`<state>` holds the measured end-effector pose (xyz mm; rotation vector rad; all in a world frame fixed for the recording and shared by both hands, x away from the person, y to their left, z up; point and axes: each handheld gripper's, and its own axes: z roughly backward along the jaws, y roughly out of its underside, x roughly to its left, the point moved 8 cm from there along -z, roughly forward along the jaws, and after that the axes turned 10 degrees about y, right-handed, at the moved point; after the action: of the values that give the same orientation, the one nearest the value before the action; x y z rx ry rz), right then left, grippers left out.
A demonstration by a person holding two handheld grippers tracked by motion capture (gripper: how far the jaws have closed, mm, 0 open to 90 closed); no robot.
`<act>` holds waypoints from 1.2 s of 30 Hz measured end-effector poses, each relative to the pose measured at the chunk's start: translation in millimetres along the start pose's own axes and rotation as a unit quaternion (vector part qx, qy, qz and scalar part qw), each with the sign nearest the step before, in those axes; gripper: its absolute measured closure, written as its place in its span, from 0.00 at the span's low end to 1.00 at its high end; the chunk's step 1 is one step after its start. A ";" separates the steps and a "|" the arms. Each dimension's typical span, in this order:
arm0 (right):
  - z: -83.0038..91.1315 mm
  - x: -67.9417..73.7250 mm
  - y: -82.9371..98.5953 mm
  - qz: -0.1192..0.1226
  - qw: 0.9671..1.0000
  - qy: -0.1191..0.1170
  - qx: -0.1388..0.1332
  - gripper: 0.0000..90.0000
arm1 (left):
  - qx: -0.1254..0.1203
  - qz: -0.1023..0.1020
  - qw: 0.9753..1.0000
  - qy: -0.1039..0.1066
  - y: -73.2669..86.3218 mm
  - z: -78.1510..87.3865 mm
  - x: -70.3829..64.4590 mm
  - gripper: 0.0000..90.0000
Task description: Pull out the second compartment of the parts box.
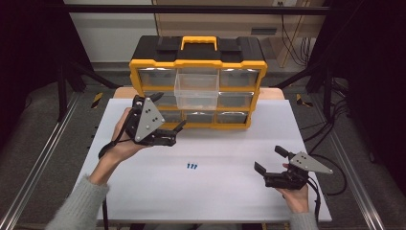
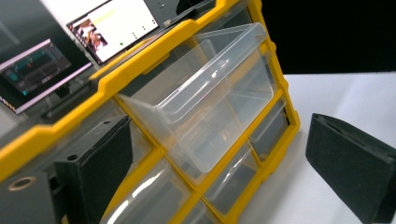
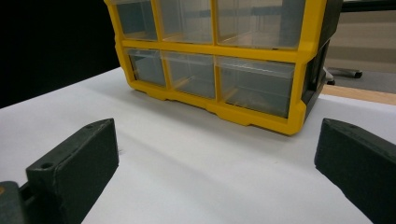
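Meanwhile, upper centre of frame, the pulled-out clear drawer (image 1: 196, 88) overhangs the yellow organizer (image 1: 143, 72); both the left gripper (image 1: 167, 122) and right gripper (image 1: 271, 160) gape empty. A careless knock could tip it out.

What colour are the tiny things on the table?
Blue; the three small pieces show best in the high view.

The organiser box (image 1: 197, 88) has a yellow frame, a black top and a yellow handle. Its drawers are clear plastic, without tint; the pulled-out drawer (image 1: 196, 91) at its middle is likewise clear. The table (image 1: 143, 191) beneath the box is plain white. In front of the box lie three small blue pieces (image 1: 192, 166). Both grippers, left (image 1: 168, 135) and right (image 1: 271, 161), are black with grey plates. The person's sleeves (image 1: 79, 206) are grey.
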<state>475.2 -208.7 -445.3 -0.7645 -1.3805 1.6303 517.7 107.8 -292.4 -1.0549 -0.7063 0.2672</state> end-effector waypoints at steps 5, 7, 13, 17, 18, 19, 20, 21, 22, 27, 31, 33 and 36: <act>-0.5 -0.9 0.4 0.007 1.000 0.002 -0.001 0.00 | -0.003 0.040 0.999 0.017 13.1 9.2 1.3 0.05; -0.5 -1.3 0.4 0.010 1.000 0.003 -0.001 0.00 | 0.000 0.051 0.999 0.019 19.4 11.9 1.9 0.04; -0.7 -1.7 0.4 0.014 1.000 0.003 -0.003 0.00 | -0.009 0.087 0.996 0.011 36.7 20.6 7.4 0.03; -0.9 -2.7 1.1 0.021 1.000 0.003 -0.002 0.00 | -0.013 0.104 0.994 0.004 48.3 25.4 9.3 0.02; -0.9 -2.5 1.1 0.020 1.000 0.003 -0.002 0.00 | -0.012 0.105 0.994 0.003 51.8 26.1 9.2 0.02; -0.6 -0.6 1.0 0.006 1.000 0.004 0.002 0.00 | -0.009 0.106 0.994 -0.001 55.5 27.0 9.5 0.01; -0.4 -0.4 1.2 0.005 1.000 0.004 0.003 0.00 | -0.007 0.110 0.994 -0.003 59.1 28.1 9.5 0.01; -0.2 0.0 1.4 0.004 1.000 0.004 0.004 0.00 | -0.008 0.113 0.994 -0.003 62.3 29.4 9.5 0.01; -0.4 -0.2 1.2 0.006 1.000 0.004 0.004 0.00 | -0.008 0.116 0.993 -0.007 65.8 30.7 9.7 0.01; -0.9 0.1 1.9 0.005 1.000 0.004 0.006 0.00 | -0.002 0.134 0.991 -0.014 83.1 34.5 8.8 0.01; -1.8 0.0 2.5 0.008 1.000 0.004 0.007 0.00 | -0.001 0.147 0.989 -0.015 96.5 36.3 5.3 0.01; -2.0 -0.2 2.6 0.011 1.000 0.004 0.006 0.00 | -0.001 0.155 0.988 -0.013 103.7 36.4 3.1 0.01; -2.7 -0.2 2.7 0.012 1.000 0.003 0.004 0.00 | 0.007 0.163 0.987 -0.011 114.7 34.9 -1.4 0.01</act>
<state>477.1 -207.8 -448.5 -0.7818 -1.3644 1.6499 508.4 187.3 -381.7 -1.1551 -0.5477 0.5646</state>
